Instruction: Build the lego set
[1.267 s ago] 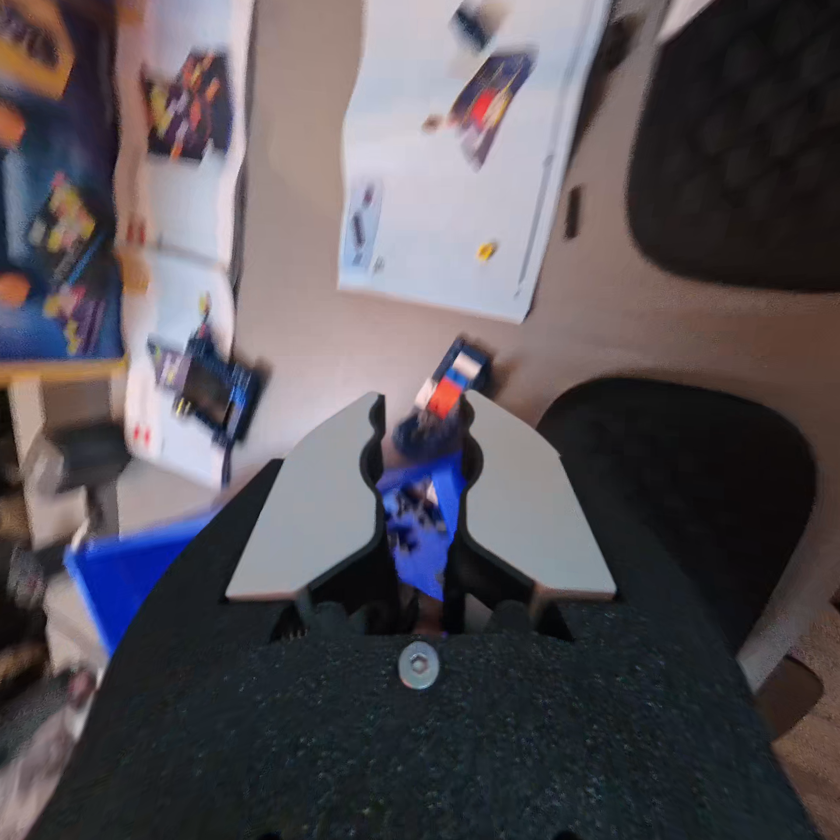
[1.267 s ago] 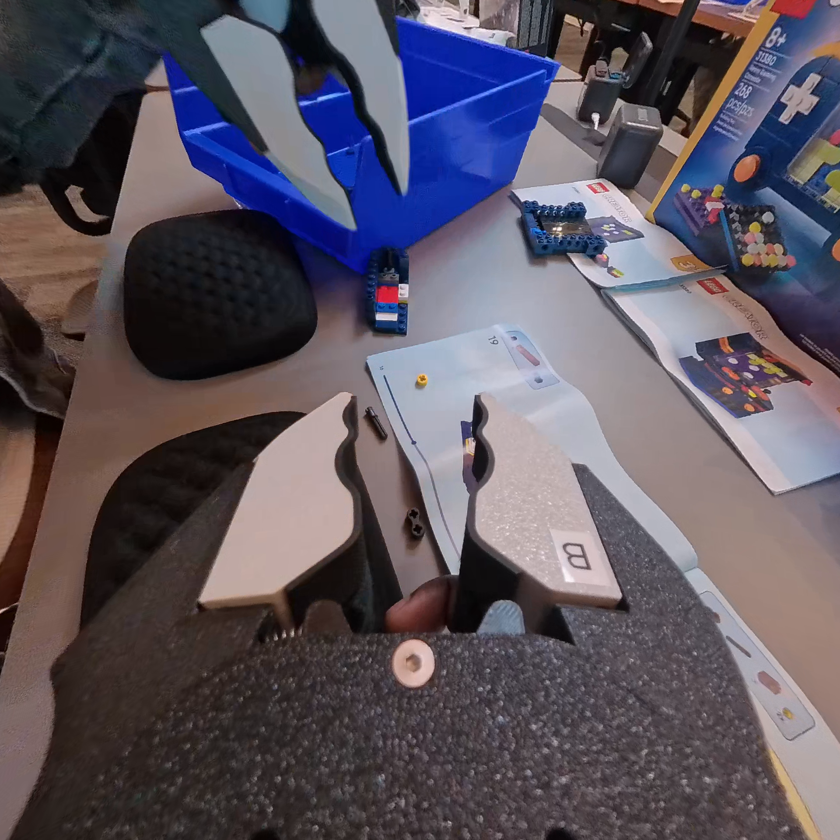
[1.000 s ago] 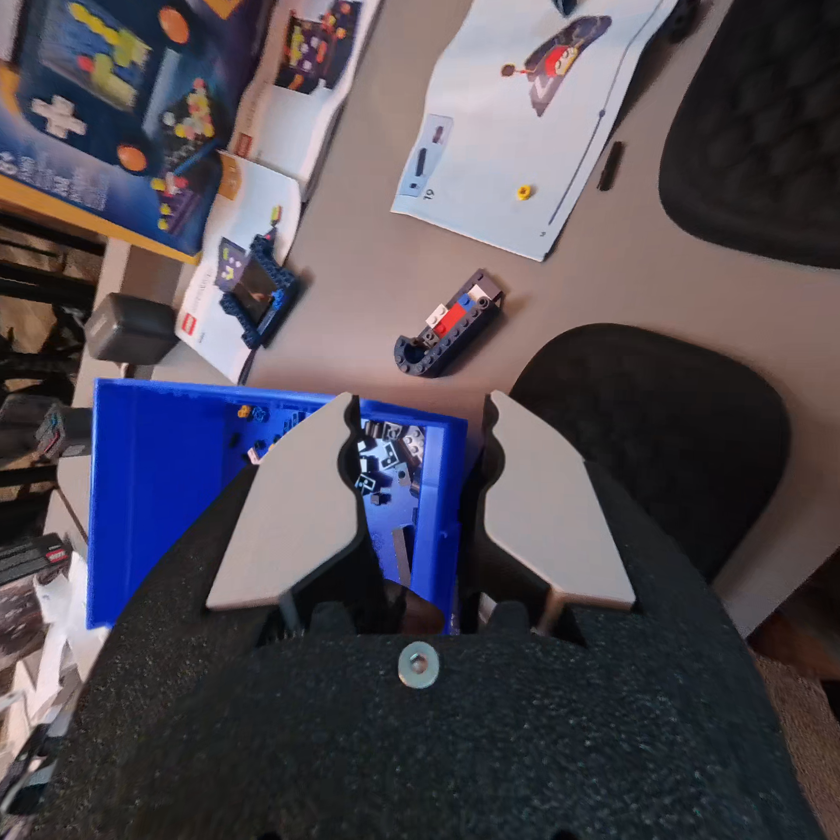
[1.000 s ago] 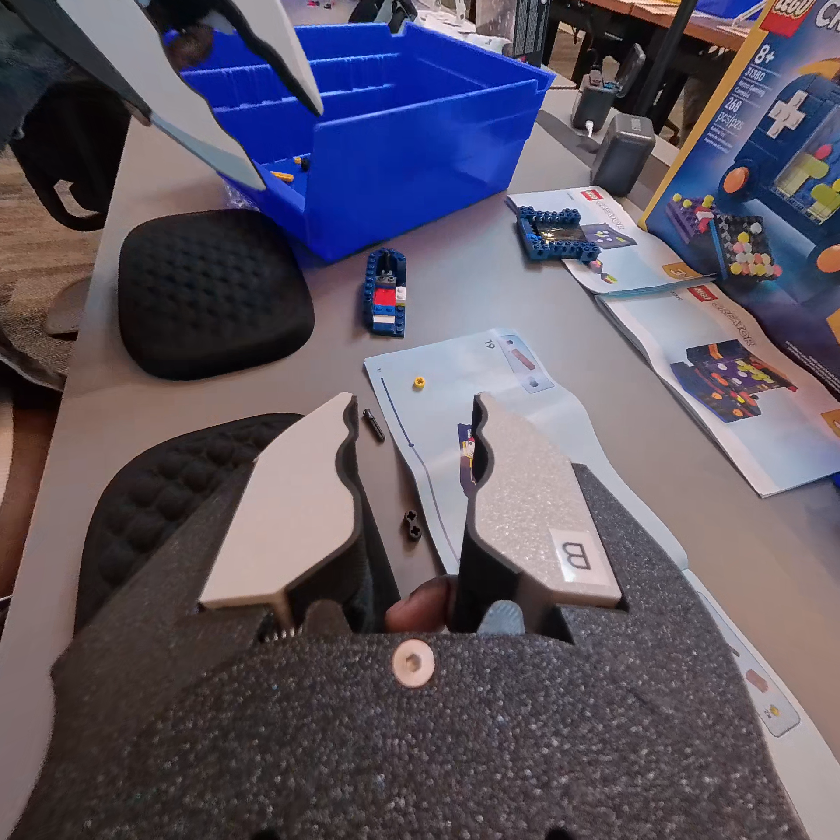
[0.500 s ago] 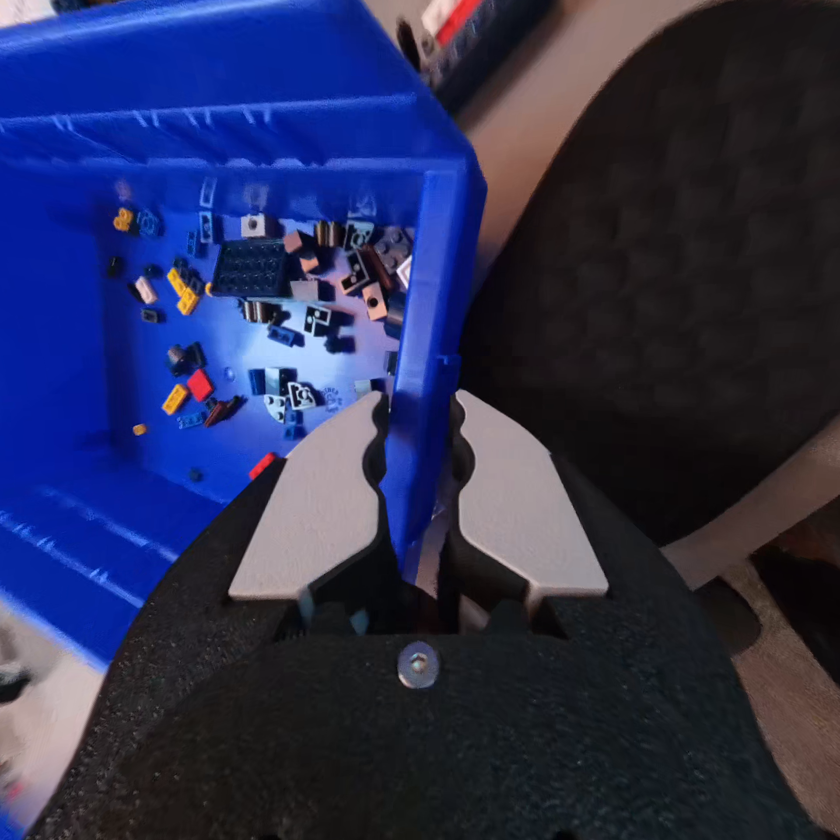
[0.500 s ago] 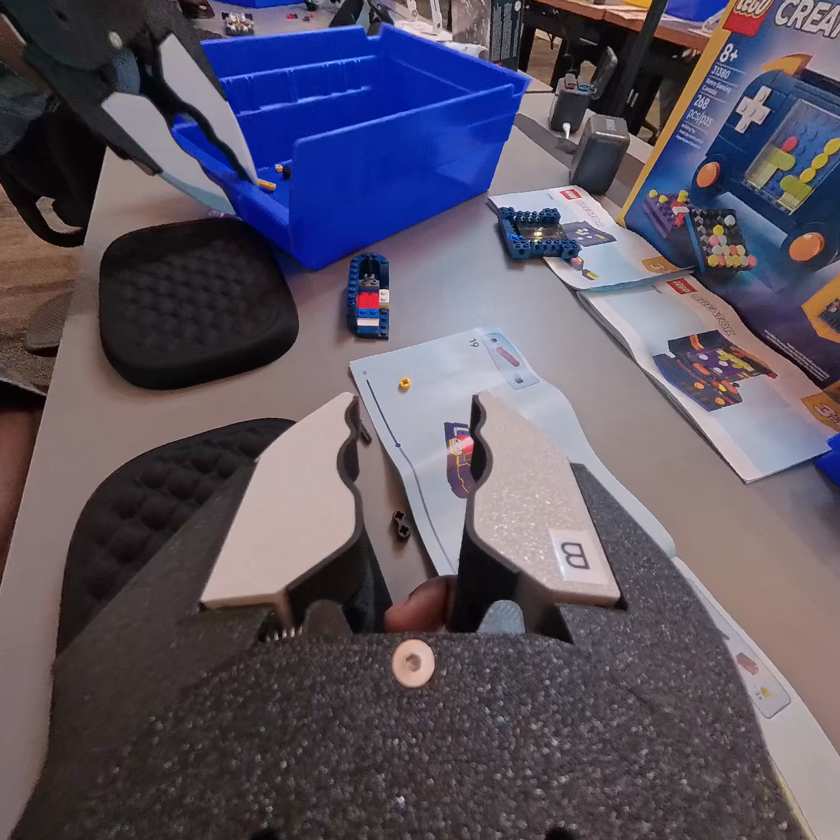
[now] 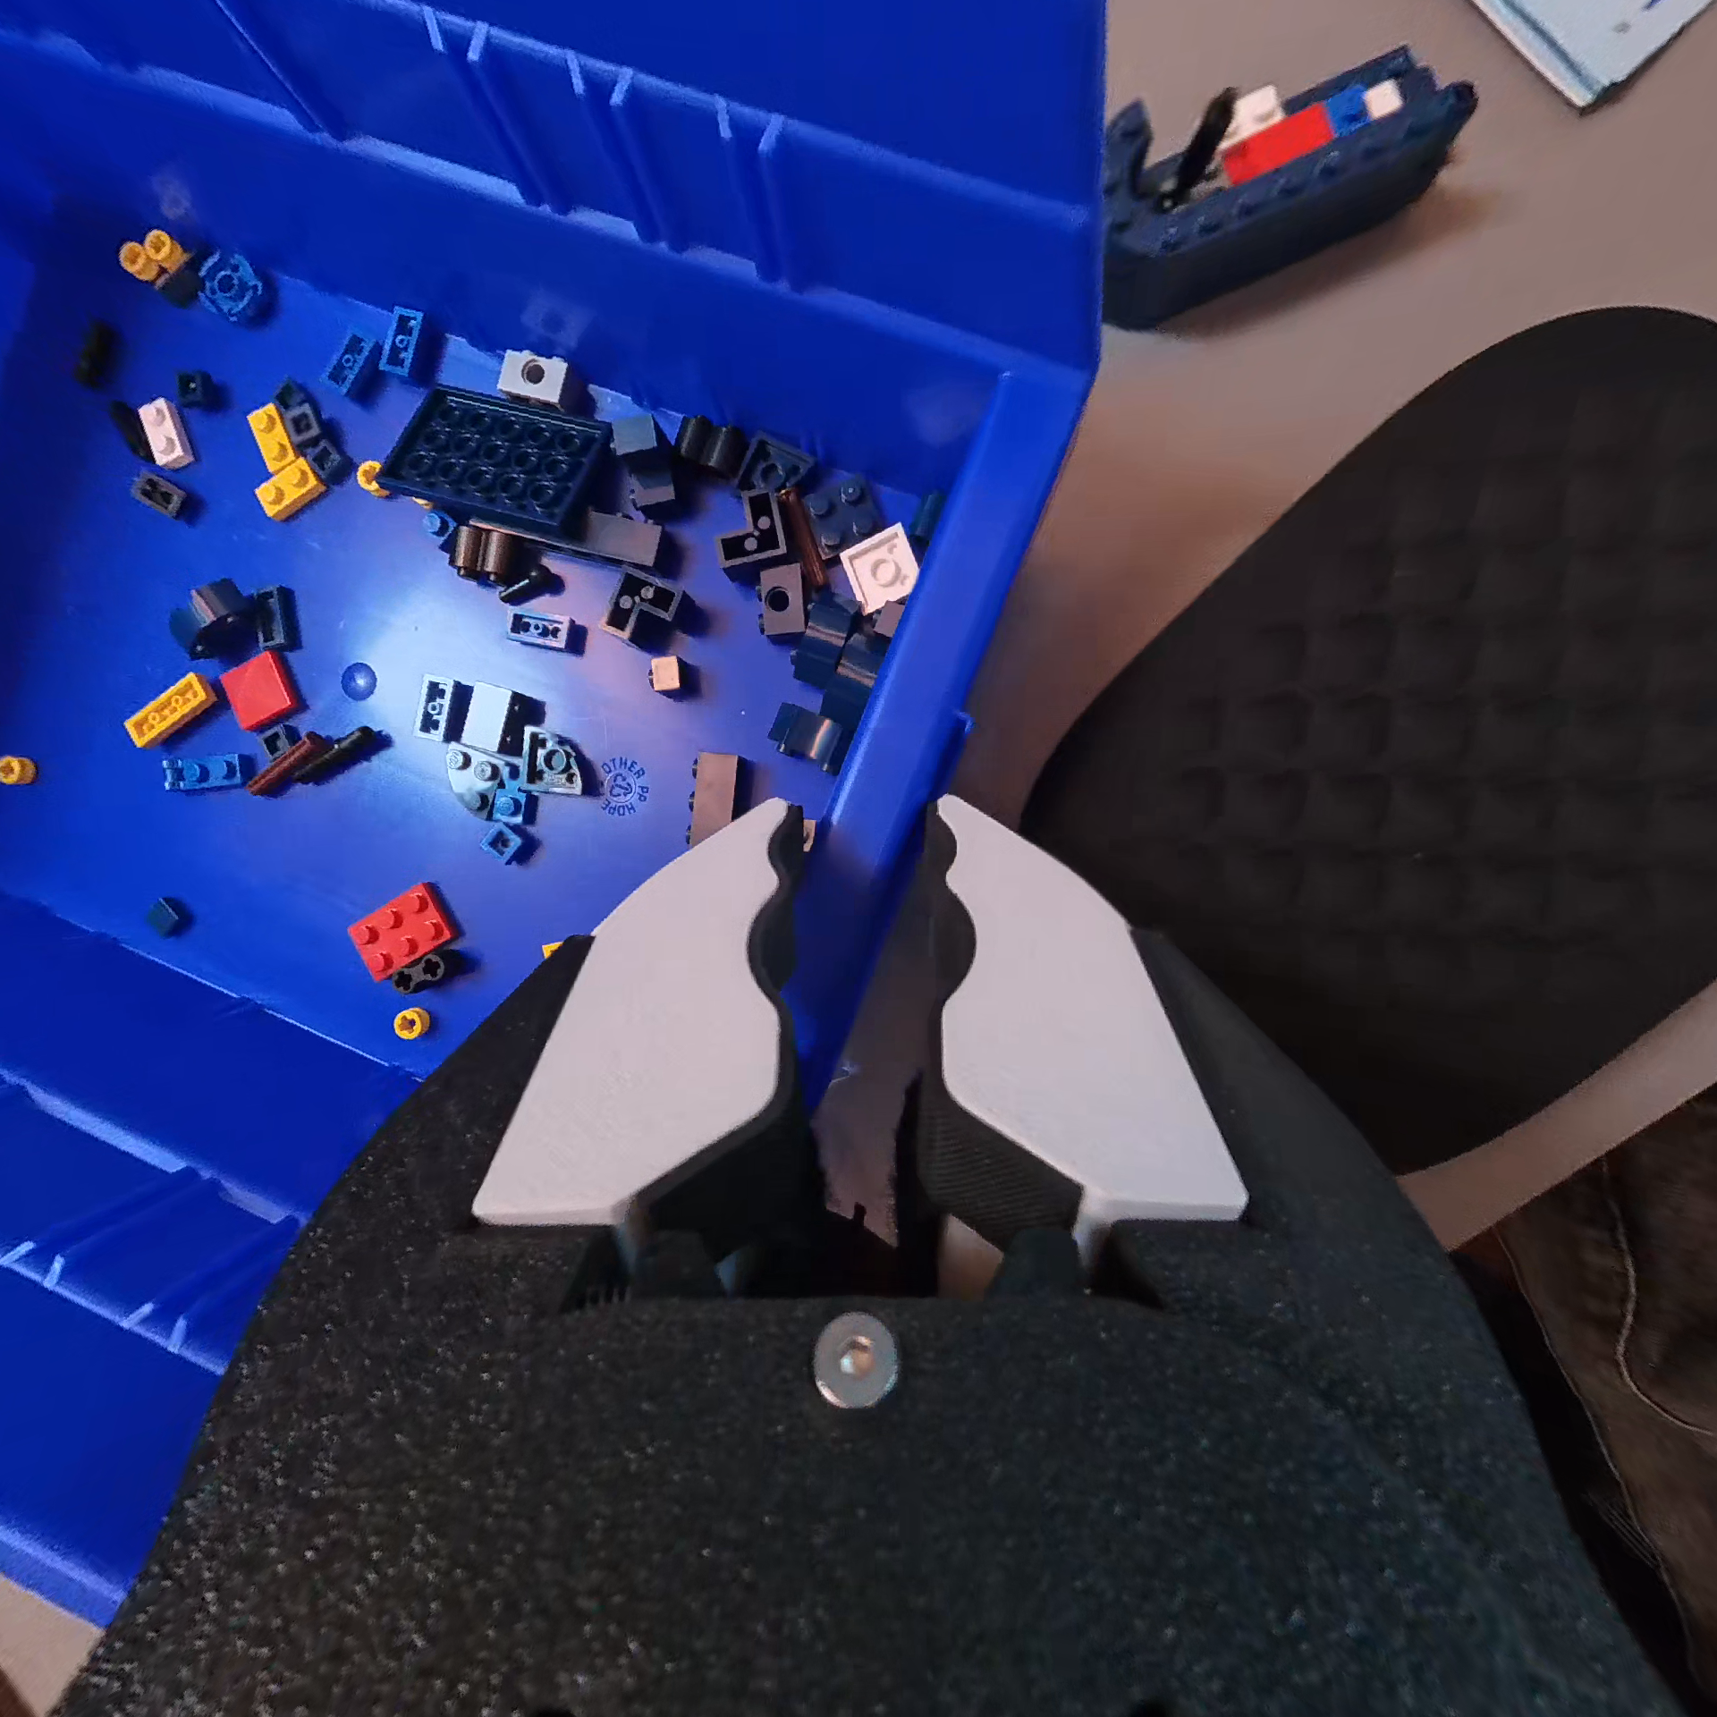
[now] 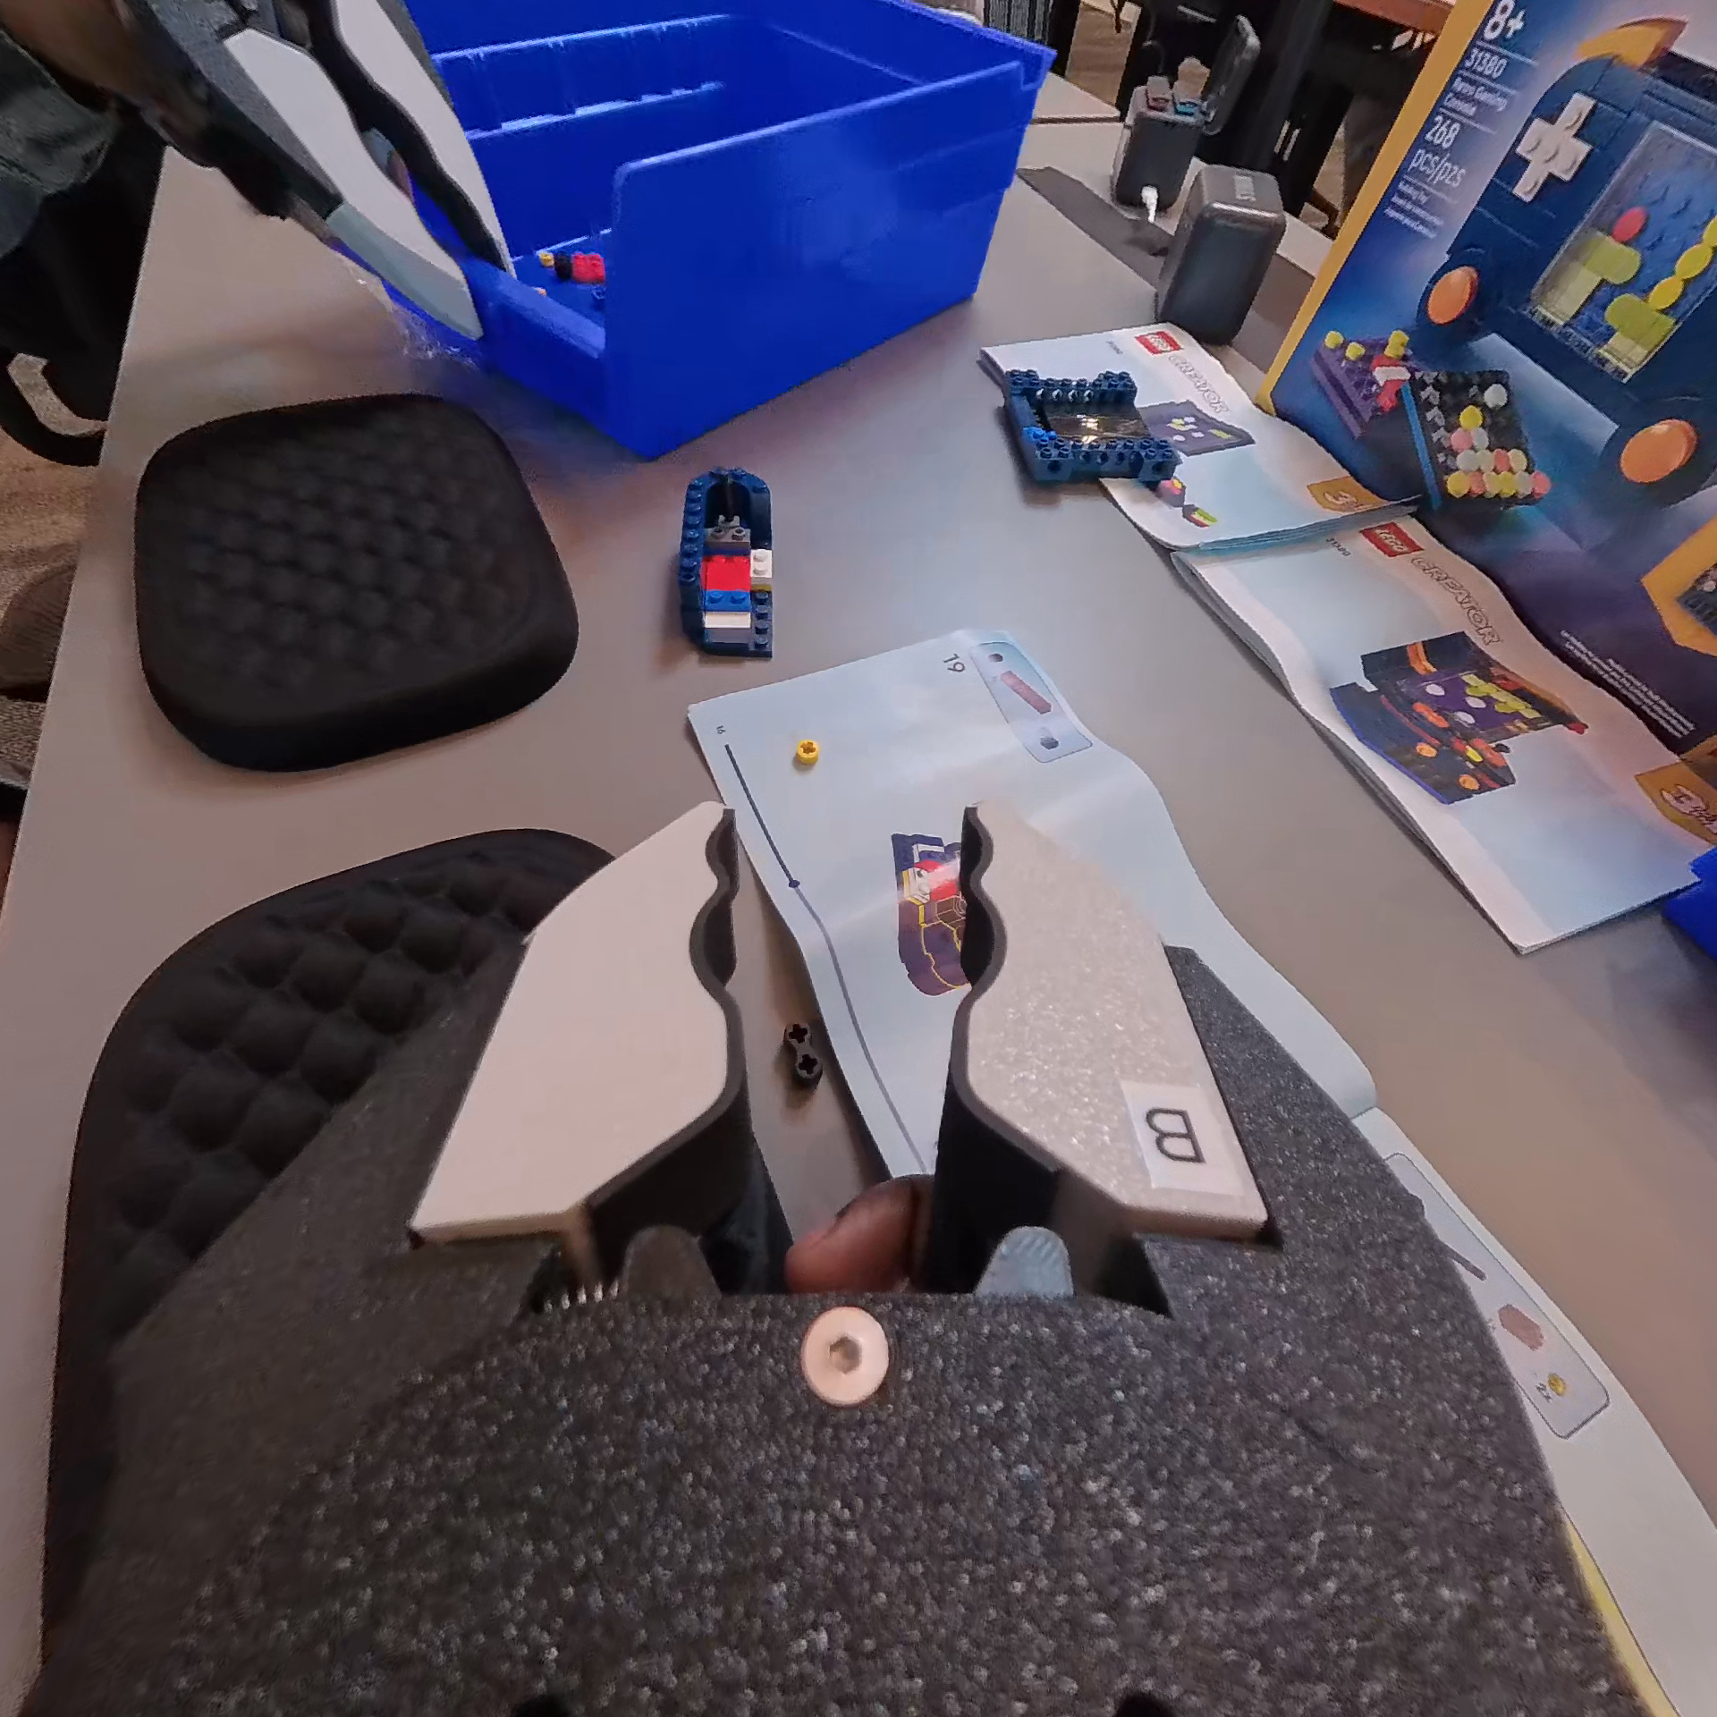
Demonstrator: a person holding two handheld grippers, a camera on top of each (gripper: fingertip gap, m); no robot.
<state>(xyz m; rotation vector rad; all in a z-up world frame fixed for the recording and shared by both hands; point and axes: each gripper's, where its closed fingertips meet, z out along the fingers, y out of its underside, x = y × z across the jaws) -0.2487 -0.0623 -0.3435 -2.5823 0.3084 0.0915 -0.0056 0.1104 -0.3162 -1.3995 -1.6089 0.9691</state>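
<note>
My left gripper (image 7: 862, 818) is shut on the near side wall of a blue plastic bin (image 7: 938, 585), one finger inside and one outside. The right wrist view shows the same grasp (image 8: 478, 293) at the bin's (image 8: 790, 279) near corner. Several loose toy bricks lie on the bin floor, among them a dark blue plate (image 7: 492, 465) and a red brick (image 7: 404, 929). My right gripper (image 8: 847, 818) is open and empty, hovering over the edge of an open instruction sheet (image 8: 929, 725). A small black connector (image 8: 803, 1053) lies on the table below its fingers.
A small blue, red and white brick model (image 8: 727, 567) lies between bin and sheet. A yellow round piece (image 8: 807, 752) sits on the sheet. Two black cushioned pads (image 8: 344, 576) (image 8: 279, 976) lie at the left. Booklets (image 8: 1449, 743), a blue frame build (image 8: 1078, 418) and a toy box (image 8: 1533, 232) are at the right. Left tips to right tips: about 30 centimetres.
My left gripper came down from above the table to the bin's side wall, closed on it and has kept hold since. My right gripper stayed open and barely moved.
</note>
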